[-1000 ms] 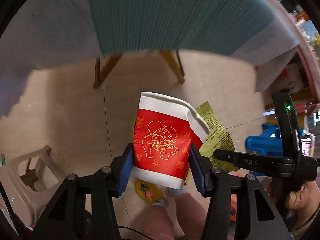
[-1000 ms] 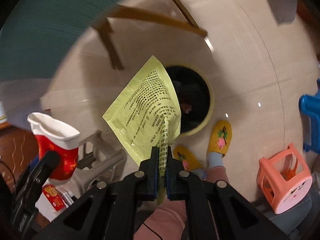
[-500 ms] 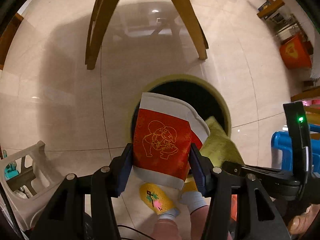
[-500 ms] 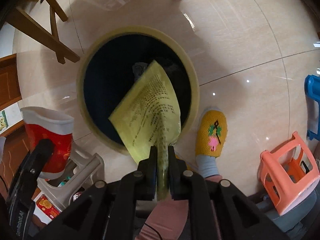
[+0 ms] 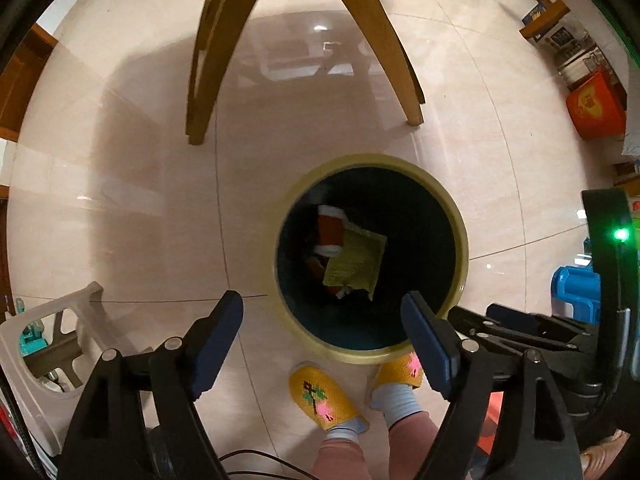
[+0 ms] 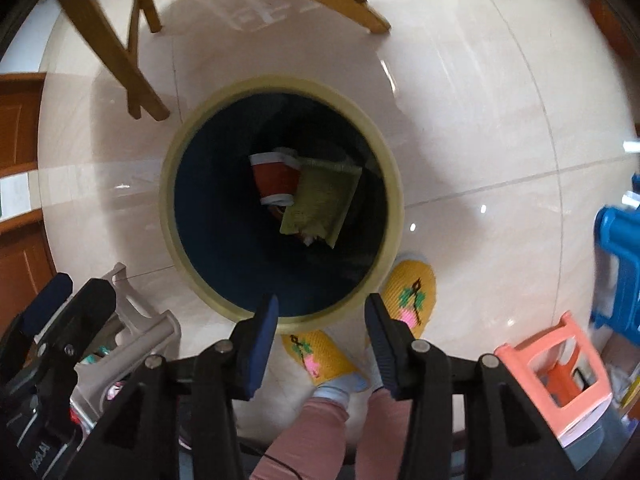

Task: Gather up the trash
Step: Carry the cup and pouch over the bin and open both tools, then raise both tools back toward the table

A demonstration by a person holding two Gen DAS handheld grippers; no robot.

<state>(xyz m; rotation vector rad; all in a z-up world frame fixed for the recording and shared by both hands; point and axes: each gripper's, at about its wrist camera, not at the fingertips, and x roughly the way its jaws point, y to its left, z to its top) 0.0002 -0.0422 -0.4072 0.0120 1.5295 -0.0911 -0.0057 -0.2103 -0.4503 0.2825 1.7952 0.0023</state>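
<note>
A round bin with a yellow rim [image 5: 460, 220] [image 6: 396, 184] stands on the tiled floor below both grippers. Inside it lie a red paper cup [image 5: 330, 230] [image 6: 276, 178] and a yellow-green printed wrapper [image 5: 356, 262] [image 6: 320, 200]. My left gripper [image 5: 324, 316] points straight down over the bin's near edge, its jaws opening wide with nothing between them. My right gripper [image 6: 322, 320] hangs over the near rim, its jaws also opening and empty. It shows as well at the right of the left wrist view [image 5: 520, 326].
Wooden table legs [image 5: 208, 60] [image 6: 132, 64] stand beyond the bin. The person's yellow slippers [image 5: 320, 396] [image 6: 408, 296] are right by the near rim. A white stool [image 5: 48, 344], a pink stool [image 6: 560, 364], a blue plastic item [image 6: 618, 256] and an orange box [image 5: 596, 108] sit around.
Both grippers came down over the bin and opened. The red cup dropped out of the left one and the yellow wrapper out of the right one; both now lie inside the bin.
</note>
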